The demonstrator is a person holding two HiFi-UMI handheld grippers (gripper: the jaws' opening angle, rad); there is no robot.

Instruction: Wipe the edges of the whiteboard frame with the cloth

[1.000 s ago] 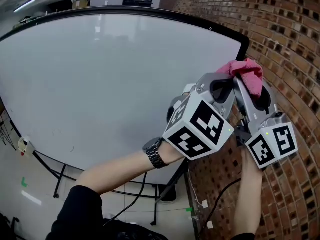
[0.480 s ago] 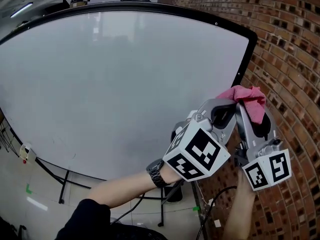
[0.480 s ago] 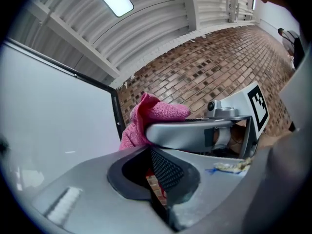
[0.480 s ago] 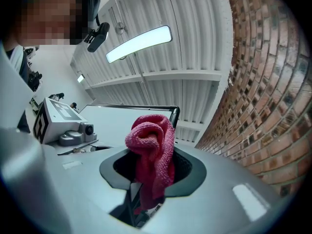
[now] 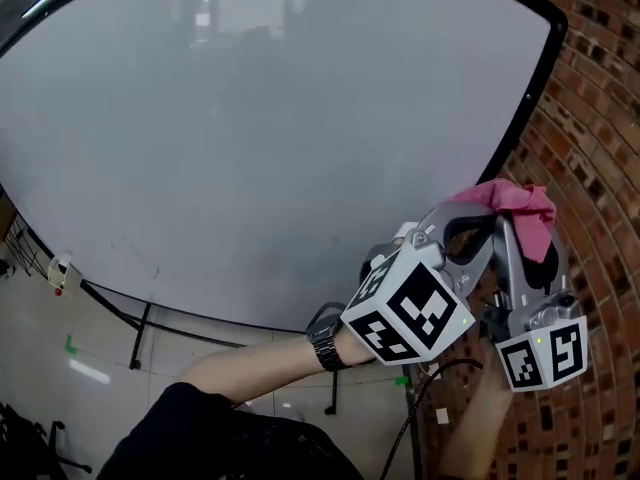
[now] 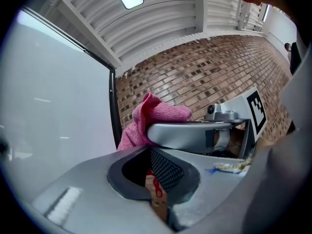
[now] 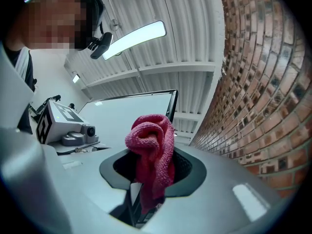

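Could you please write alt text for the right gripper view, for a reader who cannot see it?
The right gripper is shut on a bunched pink cloth that sticks up from its jaws. Behind it are the whiteboard with its black frame and, on the right, a brick wall. A ceiling light glows above.

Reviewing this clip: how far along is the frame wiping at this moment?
Done: the cloth is picked up, clamped in the right gripper. In hand: it sits low on the frame's right edge, seemingly touching; the left gripper is shut, empty, alongside. Remaining: nothing shows which edges are already wiped; the bottom edge lies nearest.
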